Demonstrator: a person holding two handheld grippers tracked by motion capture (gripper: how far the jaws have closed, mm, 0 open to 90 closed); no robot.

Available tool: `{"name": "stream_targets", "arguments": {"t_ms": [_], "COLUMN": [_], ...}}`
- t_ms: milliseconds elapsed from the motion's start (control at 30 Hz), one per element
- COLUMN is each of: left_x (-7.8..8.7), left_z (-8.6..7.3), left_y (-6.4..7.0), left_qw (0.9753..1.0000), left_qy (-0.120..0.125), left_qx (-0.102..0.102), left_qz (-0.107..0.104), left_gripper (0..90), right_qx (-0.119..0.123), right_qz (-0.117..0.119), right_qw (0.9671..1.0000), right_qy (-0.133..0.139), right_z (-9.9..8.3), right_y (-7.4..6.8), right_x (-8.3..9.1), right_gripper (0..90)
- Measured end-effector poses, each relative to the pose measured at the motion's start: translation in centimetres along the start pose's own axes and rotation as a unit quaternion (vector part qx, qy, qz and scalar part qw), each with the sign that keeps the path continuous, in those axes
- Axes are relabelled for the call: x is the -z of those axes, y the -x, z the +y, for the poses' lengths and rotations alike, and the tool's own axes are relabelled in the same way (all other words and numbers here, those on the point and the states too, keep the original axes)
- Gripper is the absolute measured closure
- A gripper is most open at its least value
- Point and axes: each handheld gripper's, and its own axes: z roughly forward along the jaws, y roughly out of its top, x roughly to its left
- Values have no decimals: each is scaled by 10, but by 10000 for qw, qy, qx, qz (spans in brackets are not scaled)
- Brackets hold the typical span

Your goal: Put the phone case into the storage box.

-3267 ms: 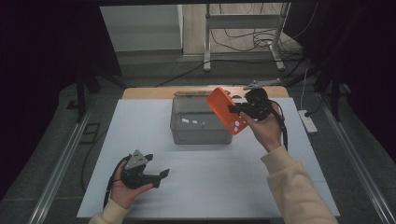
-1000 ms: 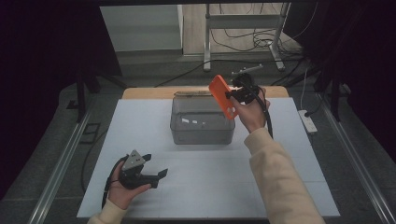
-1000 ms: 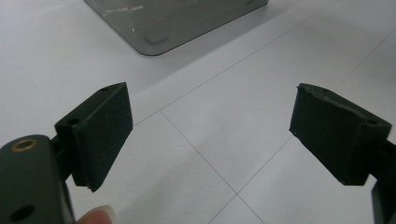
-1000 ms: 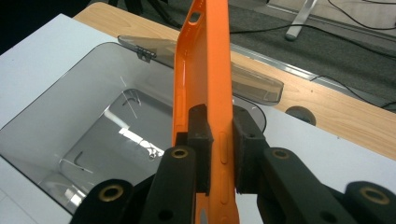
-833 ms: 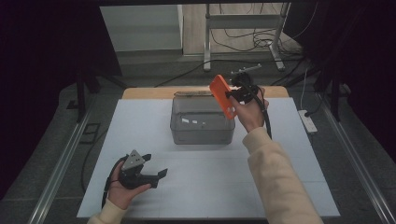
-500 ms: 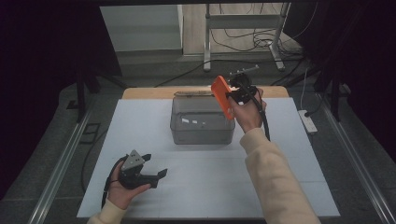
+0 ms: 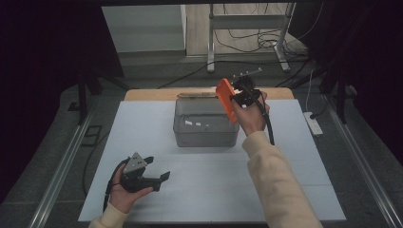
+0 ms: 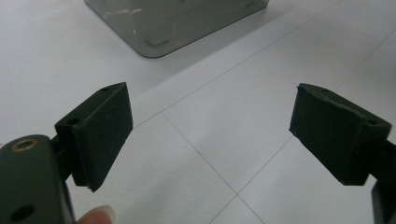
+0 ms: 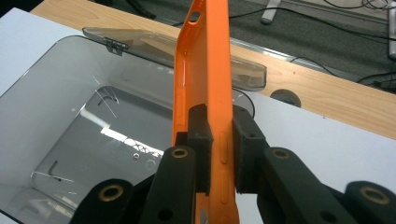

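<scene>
An orange phone case point(image 7: 226, 99) point(image 9: 205, 79) is held edge-on in the air over the right rim of a clear grey plastic box point(image 7: 205, 124) point(image 9: 84, 135). My right gripper point(image 7: 236, 97) point(image 9: 219, 144) is shut on the case's side wall. The box is open and its bottom is bare. Its clear lid point(image 9: 154, 46) point(image 7: 196, 94) lies behind it on the wooden strip. My left gripper point(image 7: 159, 175) point(image 8: 210, 130) rests low over the white table at the front left, open, with nothing between its pads point(image 8: 100, 128). A corner of the box point(image 8: 173, 21) lies beyond it.
A white table top point(image 7: 142, 128) lies on a wooden desk point(image 7: 157, 94) whose back edge has a round cable hole point(image 9: 285, 97). A power strip point(image 7: 314, 124) lies off the table's right side. Cables and stand legs point(image 7: 247, 42) cover the floor behind.
The right gripper has carried the orange case from the box's right side up and leftward over its right rim, turning it nearly upright. The left gripper has stayed in place.
</scene>
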Motion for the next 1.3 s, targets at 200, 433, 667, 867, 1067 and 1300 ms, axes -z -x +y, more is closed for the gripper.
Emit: {"name": "stream_targets", "arguments": {"t_ms": [200, 433, 667, 867, 1067, 1300], "left_x": [-1, -2, -3, -3, -2, -1], "left_z": [2, 3, 4, 4, 4, 4], "left_y": [0, 1, 1, 1, 1, 1], "left_qw": [10000, 9999, 9998, 9998, 9998, 9998], "left_qy": [25, 50, 56, 60, 57, 79], "left_qx": [-30, -54, -72, -72, -70, -74], "left_qz": [-64, -135, -162, -160, -156, -167], "left_gripper": [132, 132, 133, 133, 133, 133], "right_qx": [-66, -122, -144, -170, -223, -296], "right_qz": [-85, -227, -352, -422, -488, -587], "right_qw": [9999, 9996, 9991, 9988, 9983, 9976], "right_qy": [-56, -104, -172, -206, -240, -240], "right_z": [-3, -5, -5, -6, -8, -8], "right_y": [-1, -1, -4, -4, -4, -5], "right_x": [-1, -3, -6, -8, -10, -8], "right_gripper": [801, 801, 800, 801, 801, 801]}}
